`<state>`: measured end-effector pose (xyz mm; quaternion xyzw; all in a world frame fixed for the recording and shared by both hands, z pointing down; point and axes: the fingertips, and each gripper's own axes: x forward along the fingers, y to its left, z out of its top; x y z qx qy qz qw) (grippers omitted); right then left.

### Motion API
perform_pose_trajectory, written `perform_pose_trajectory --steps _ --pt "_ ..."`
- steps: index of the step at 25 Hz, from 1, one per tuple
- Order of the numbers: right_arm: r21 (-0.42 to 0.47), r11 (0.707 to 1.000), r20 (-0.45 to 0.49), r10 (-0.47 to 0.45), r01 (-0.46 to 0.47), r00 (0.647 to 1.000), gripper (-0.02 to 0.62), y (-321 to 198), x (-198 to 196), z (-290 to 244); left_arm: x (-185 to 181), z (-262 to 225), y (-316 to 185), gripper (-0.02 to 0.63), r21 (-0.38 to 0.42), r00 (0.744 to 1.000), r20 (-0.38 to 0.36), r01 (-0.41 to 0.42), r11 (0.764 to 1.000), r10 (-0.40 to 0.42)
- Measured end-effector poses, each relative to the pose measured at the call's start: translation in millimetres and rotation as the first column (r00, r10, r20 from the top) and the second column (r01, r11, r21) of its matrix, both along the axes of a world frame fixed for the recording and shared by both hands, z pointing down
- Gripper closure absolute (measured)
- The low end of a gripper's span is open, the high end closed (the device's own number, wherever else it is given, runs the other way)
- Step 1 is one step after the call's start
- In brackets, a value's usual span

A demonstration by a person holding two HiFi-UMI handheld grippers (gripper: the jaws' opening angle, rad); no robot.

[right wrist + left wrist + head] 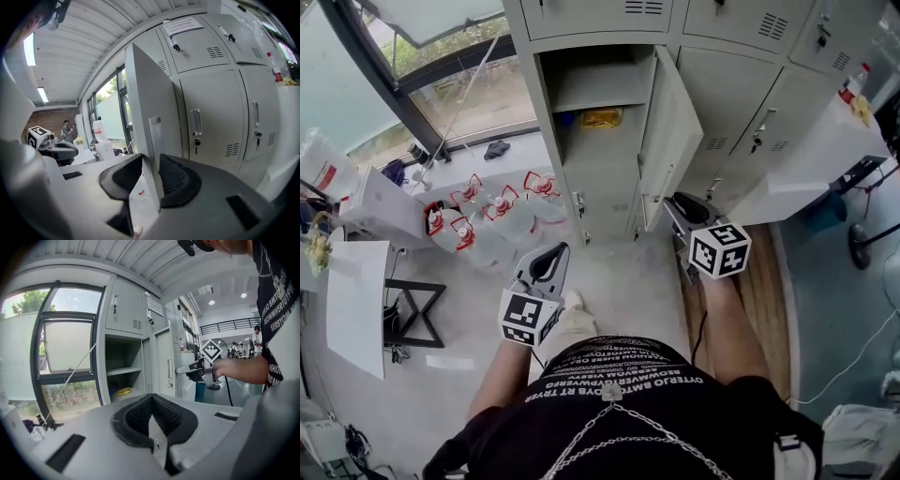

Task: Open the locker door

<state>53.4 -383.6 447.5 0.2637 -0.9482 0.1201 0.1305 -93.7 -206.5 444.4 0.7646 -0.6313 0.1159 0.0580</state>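
The grey locker (551, 112) stands with its door (670, 122) swung out toward me, showing a shelf and a yellow thing (602, 117) below it. My right gripper (675, 200) is at the door's free edge. In the right gripper view that edge (145, 93) stands between the jaws, and my right gripper (151, 161) is shut on it, pads against both faces. My left gripper (555, 249) hangs lower left, away from the locker, shut and empty. In the left gripper view, my left gripper (151, 397) points at the open compartment, with the door (164, 366) to its right.
Several large water bottles (487, 220) lie on the floor left of the locker, under a window. A black frame stand (412, 309) and white boxes (380, 211) are at the left. A white table (816, 150) with a bottle (853, 82) stands right. More shut lockers (211, 112) adjoin.
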Motion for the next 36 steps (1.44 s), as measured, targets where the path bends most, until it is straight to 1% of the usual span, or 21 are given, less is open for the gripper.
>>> perform_pose_trajectory --steps 2,5,6,8,11,13,18,20,23,27,31,36 --pt "0.002 1.0 0.004 -0.002 0.002 1.0 0.486 3.2 1.7 3.4 0.4 -3.4 2.9 0.607 0.003 1.0 0.006 0.004 1.0 -0.004" --pt "0.038 0.999 0.061 -0.026 0.023 0.998 0.492 18.8 8.4 -9.2 4.8 -11.2 4.6 0.607 0.015 1.0 0.017 -0.005 1.0 0.004" --pt "0.06 0.998 0.072 -0.034 0.03 0.997 0.513 26.4 12.2 -15.2 6.2 -14.7 4.7 0.607 0.022 1.0 0.021 -0.007 1.0 0.006" --pt "0.13 0.991 0.073 -0.045 0.035 0.996 0.598 44.9 21.8 -29.9 8.5 -22.0 4.7 0.607 0.035 0.999 0.031 -0.01 0.999 0.009" --pt "0.238 0.971 0.051 -0.048 0.034 0.998 0.6 72.9 34.1 -52.0 14.2 -32.8 4.6 0.607 0.049 0.999 0.038 -0.025 0.999 0.023" --pt "0.259 0.966 0.041 -0.039 0.028 0.998 0.6 81.3 40.1 -56.6 19.5 -37.6 2.7 0.607 0.051 0.998 0.037 -0.043 0.998 0.042" --pt "0.195 0.981 0.039 0.016 -0.023 0.999 0.6 76.8 56.0 -40.9 36.7 -36.3 -4.4 0.607 0.031 0.993 0.046 -0.108 0.994 0.107" --pt "0.184 0.982 0.034 0.034 -0.04 0.999 0.6 76.0 62.8 -37.2 43.1 -36.6 -5.7 0.607 0.03 0.99 0.05 -0.132 0.991 0.131" --pt "0.184 0.981 0.024 0.052 -0.056 0.998 0.6 71.4 69.2 -34.8 45.4 -33.0 -9.7 0.607 0.024 0.988 0.045 -0.145 0.989 0.144" --pt "0.175 0.981 0.021 0.076 -0.079 0.997 0.6 64.0 72.0 -26.5 45.5 -15.0 -15.4 0.607 -0.021 0.986 0.036 -0.159 0.987 0.16" --pt "0.151 0.984 0.012 0.089 -0.09 0.996 0.6 51.3 68.2 -12.0 45.4 3.5 -29.4 0.607 -0.069 0.981 0.031 -0.188 0.98 0.19" --pt "0.12 0.988 0.003 0.093 -0.093 0.996 0.6 38.7 53.5 8.9 37.8 1.7 -60.1 0.607 -0.026 0.978 0.027 -0.205 0.978 0.206"
